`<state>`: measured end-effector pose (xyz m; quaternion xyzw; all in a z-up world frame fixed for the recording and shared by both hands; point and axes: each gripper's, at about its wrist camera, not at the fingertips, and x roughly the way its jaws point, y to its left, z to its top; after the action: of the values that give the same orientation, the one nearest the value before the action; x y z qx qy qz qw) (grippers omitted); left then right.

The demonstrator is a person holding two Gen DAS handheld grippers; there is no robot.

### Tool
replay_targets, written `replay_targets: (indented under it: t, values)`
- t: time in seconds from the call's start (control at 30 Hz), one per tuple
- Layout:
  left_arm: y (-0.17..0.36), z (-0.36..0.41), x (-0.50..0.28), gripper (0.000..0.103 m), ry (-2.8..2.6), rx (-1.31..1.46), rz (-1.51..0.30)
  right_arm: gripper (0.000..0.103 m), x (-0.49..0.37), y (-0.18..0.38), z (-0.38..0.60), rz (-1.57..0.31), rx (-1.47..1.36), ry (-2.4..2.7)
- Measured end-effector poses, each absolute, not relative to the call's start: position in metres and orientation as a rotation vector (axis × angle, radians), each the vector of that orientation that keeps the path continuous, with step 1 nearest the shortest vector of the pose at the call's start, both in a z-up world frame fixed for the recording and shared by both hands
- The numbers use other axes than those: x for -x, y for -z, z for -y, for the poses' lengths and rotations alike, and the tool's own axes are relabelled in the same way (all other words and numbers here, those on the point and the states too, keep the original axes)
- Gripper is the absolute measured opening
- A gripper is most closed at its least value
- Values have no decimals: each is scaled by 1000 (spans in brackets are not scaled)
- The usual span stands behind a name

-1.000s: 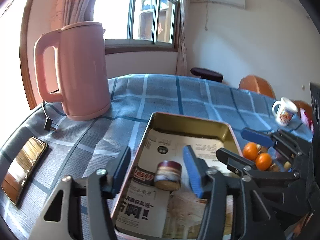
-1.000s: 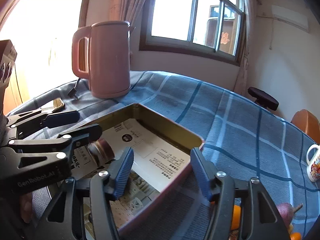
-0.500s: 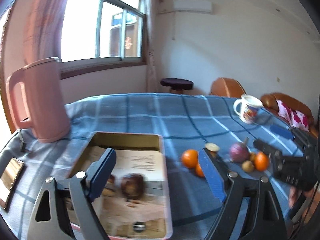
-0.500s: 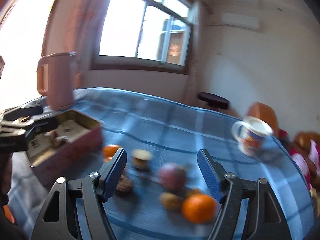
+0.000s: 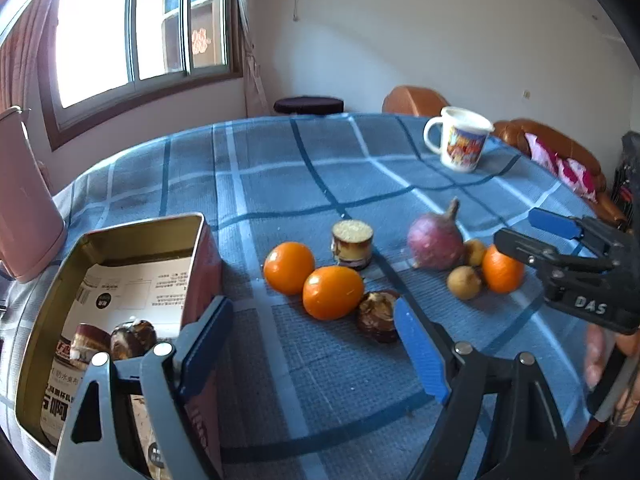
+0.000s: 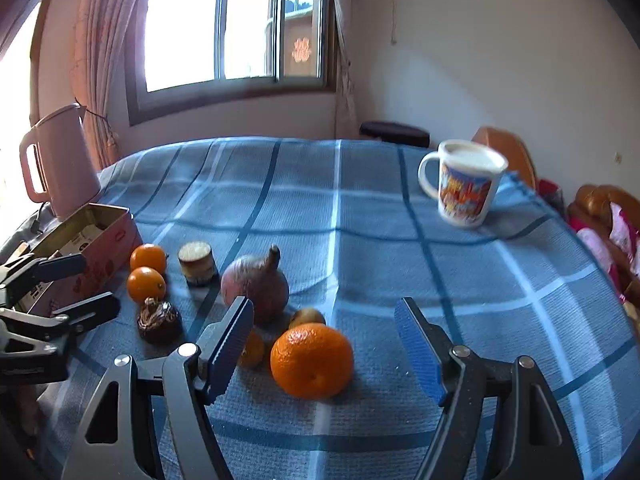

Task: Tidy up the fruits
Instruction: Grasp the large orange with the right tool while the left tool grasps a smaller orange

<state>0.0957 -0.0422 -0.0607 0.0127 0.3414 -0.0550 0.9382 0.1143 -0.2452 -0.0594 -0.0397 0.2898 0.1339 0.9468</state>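
Right in front of the right gripper [image 6: 324, 348], the nearest orange [image 6: 312, 360] sits on the blue checked tablecloth [image 6: 360, 220], sort of between the two blue pads but closer to the left one. Jaws are spread wide, holding nothing. Just past its left pad there's a purple root thing [image 6: 256, 284], stem tip pointing up and a bit right, so its long axis is roughly upright. Two small brownish fruits huddle right by it.

The left gripper [image 5: 316, 344] is wide open too, nothing in it. Just ahead of its pads are two oranges [image 5: 332, 292] touching each other, a dark brown lumpy piece [image 5: 378, 314] near the right pad, and a short cut cylinder [image 5: 352, 244] standing on end, cut face up. Off its left pad sits the open tin box [image 5: 200, 264], with two dark pieces inside on printed paper.
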Motion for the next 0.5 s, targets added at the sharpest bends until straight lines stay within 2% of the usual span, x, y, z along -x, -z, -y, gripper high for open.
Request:
replay_targets:
  t: [0.13,0.2,0.37,0.43,0.5]
  values:
    - [64,47,-107,76,127,-26,-729,74,-121,67,245,-656,66,-308]
    - [67,49,-113,65,140,-22,-756,74,-124,70,248,-679,50,-310]
    - [69,55,-120,65,153,-30,-774,74,-131,76,249,-739,39,-341]
    - [70,56,-123,65,157,-32,-782,65,-131,78,247,-749,46,-348]
    - [70,55,-125,66,158,-26,-784,62,-133,80,246,-763,52,-359]
